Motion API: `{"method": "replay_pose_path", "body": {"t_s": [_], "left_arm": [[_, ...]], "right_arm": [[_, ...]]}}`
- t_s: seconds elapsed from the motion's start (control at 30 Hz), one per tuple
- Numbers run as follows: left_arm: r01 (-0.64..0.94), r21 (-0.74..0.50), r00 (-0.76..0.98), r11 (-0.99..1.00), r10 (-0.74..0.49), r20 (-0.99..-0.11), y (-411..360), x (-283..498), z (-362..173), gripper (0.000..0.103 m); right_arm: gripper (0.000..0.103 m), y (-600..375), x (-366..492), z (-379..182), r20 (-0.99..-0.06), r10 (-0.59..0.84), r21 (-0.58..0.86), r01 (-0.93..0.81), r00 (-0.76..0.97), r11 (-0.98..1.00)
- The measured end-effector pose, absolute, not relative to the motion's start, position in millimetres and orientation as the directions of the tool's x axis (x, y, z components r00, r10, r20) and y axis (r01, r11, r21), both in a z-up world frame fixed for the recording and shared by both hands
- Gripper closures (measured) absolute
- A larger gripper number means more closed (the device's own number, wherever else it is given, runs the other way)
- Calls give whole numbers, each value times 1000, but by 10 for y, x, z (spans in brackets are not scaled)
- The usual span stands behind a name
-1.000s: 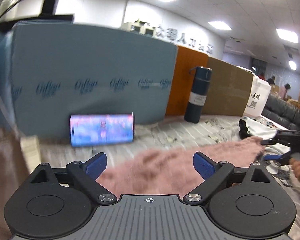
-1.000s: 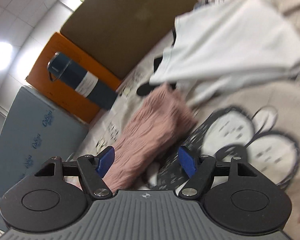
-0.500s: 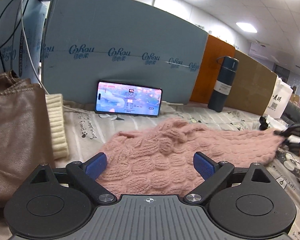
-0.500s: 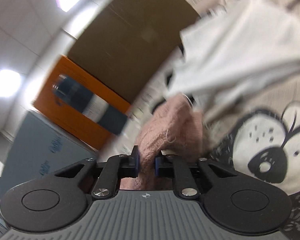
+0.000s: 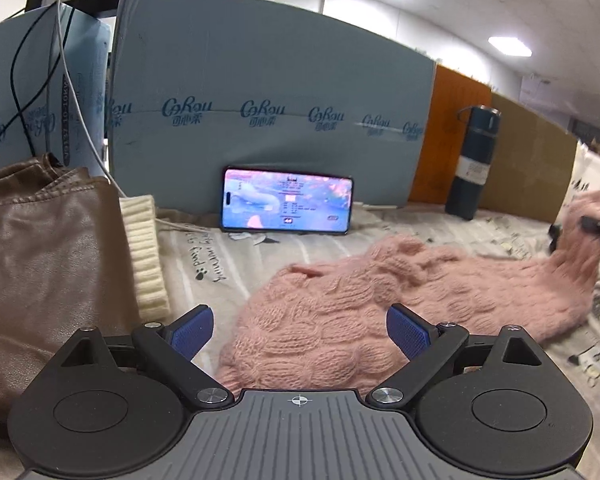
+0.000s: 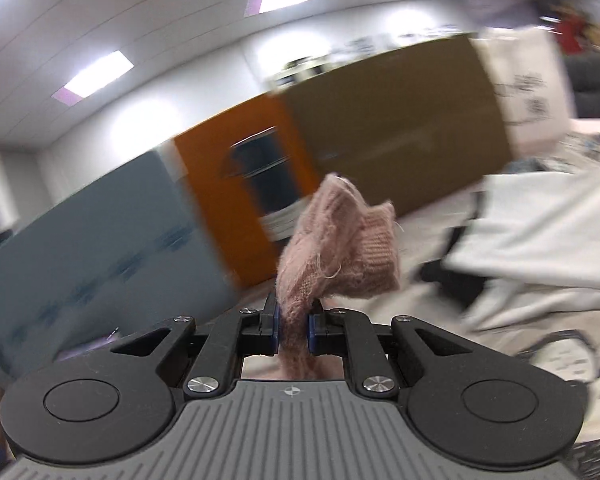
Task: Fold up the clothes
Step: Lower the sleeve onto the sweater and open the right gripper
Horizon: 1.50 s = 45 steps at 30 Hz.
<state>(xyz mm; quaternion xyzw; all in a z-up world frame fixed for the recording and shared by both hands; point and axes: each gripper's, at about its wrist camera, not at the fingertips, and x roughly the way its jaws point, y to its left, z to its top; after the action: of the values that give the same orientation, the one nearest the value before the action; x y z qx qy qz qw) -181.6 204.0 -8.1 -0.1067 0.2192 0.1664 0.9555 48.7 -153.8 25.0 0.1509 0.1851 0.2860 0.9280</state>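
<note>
The right gripper (image 6: 293, 327) is clamping one raised end of the pink sweater (image 5: 380, 312), which is lying across the bed (image 5: 260, 252). The left gripper (image 5: 299, 326), jaws apart, is hovering over the near end; it should pinch that edge before folding.

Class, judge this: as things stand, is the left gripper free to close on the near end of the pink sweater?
Probably yes: the left gripper is open, the pink sweater lies between its fingers, nothing intervening.
</note>
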Motion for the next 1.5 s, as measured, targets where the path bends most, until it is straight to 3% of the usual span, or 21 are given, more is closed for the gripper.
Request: {"method": "replay_pose_path", "body": {"t_s": [0.2,0.33,0.5,0.7,0.8,1.0,1.2,1.33,1.37,1.4,1.5], "left_arm": [[-351,-141,856,926,256,-450,2037,-1818,-84,7],[-346,-150,858,926,248,-449,2043,-1820,-84,7],[-342,-160,861,926,240,-449,2043,-1821,-86,7],[-333,-183,865,925,222,-449,2059,-1828,-98,7],[-336,-189,864,923,222,-453,2074,-1827,-106,7],[-349,-195,856,917,227,-465,2097,-1813,-122,7],[-360,-191,847,913,234,-478,2099,-1799,-144,7],[-357,-188,843,915,229,-487,2096,-1782,-171,7],[-358,-188,842,915,229,-489,2097,-1778,-178,7],[-358,-188,841,915,228,-491,2098,-1774,-183,7],[-358,-188,836,915,225,-501,2108,-1756,-207,7]], "right_arm": [[91,-988,204,134,-343,659,209,-630,669,748],[82,-743,58,54,-388,665,130,-676,638,725],[52,-618,-77,45,-389,696,89,-727,604,681],[41,-550,-40,-48,-456,763,239,-762,459,601],[43,-575,9,-52,-466,761,277,-742,451,610],[36,-1037,118,224,-343,754,378,-653,559,656],[36,-1327,437,79,-436,593,388,-453,677,802],[39,-1298,556,-152,-496,596,436,-413,632,800],[45,-1283,573,-201,-505,597,442,-407,623,799],[60,-1265,542,-198,-492,593,422,-421,638,803],[78,-1226,458,-130,-443,627,396,-487,641,778]]}}
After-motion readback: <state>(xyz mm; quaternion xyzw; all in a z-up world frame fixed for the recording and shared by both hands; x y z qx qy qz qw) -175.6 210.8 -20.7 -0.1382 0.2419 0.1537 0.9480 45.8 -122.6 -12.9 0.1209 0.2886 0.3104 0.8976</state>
